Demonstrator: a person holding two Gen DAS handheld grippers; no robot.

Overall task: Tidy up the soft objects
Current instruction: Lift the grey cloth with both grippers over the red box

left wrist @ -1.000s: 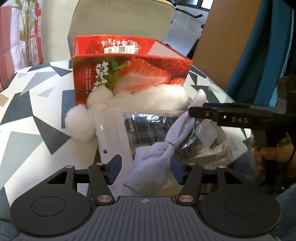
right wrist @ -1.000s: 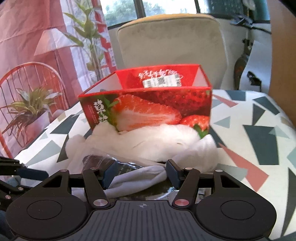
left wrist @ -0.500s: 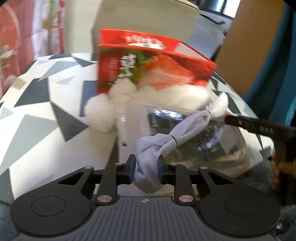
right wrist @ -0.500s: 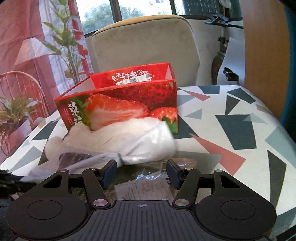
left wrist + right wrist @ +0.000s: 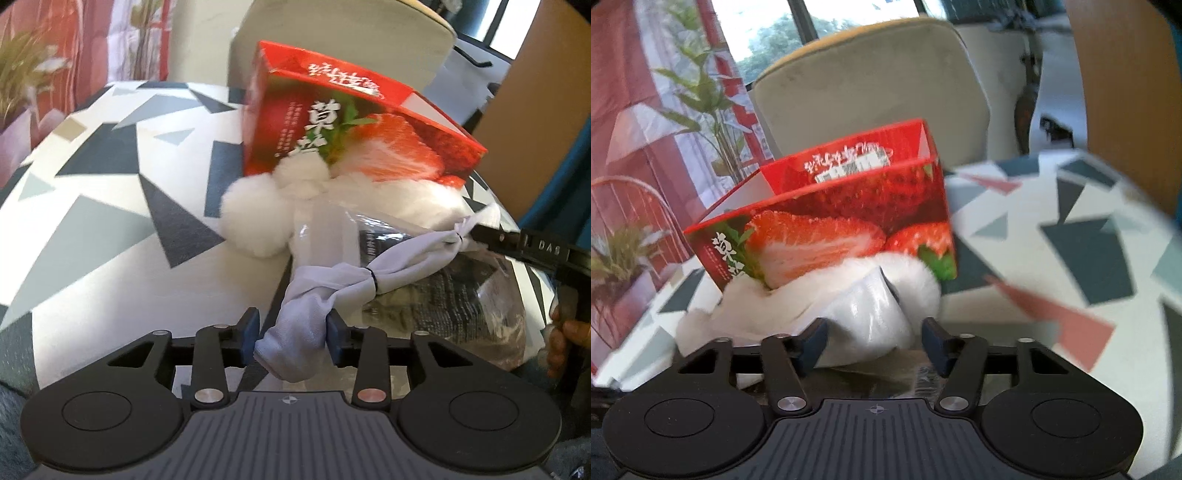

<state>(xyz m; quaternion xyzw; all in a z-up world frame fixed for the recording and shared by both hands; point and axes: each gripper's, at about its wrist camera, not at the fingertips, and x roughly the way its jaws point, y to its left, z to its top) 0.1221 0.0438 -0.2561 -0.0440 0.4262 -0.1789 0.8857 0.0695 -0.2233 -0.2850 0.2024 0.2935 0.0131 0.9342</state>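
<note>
My left gripper (image 5: 291, 338) is shut on the lower end of a pale lilac knotted cloth (image 5: 332, 291) that stretches up and right over a clear plastic bag (image 5: 443, 295) of dark items. A white fluffy pom-pom piece (image 5: 258, 218) lies against the red strawberry box (image 5: 343, 136). My right gripper shows from the side in the left wrist view (image 5: 476, 232), its tip at the cloth's far end. In the right wrist view my right gripper (image 5: 875, 341) is open around a fold of clear plastic (image 5: 868, 321), in front of the white fluff (image 5: 798, 295) and the box (image 5: 827, 225).
The patterned table (image 5: 110, 206) extends left in the left wrist view and right (image 5: 1071, 258) in the right wrist view. A beige chair (image 5: 868, 92) stands behind the box. A plant (image 5: 628, 254) and red chair sit at the left.
My left gripper closed on the lilac cloth and lifted it to the left. My right gripper let go of the cloth and now has the clear plastic between its jaws.
</note>
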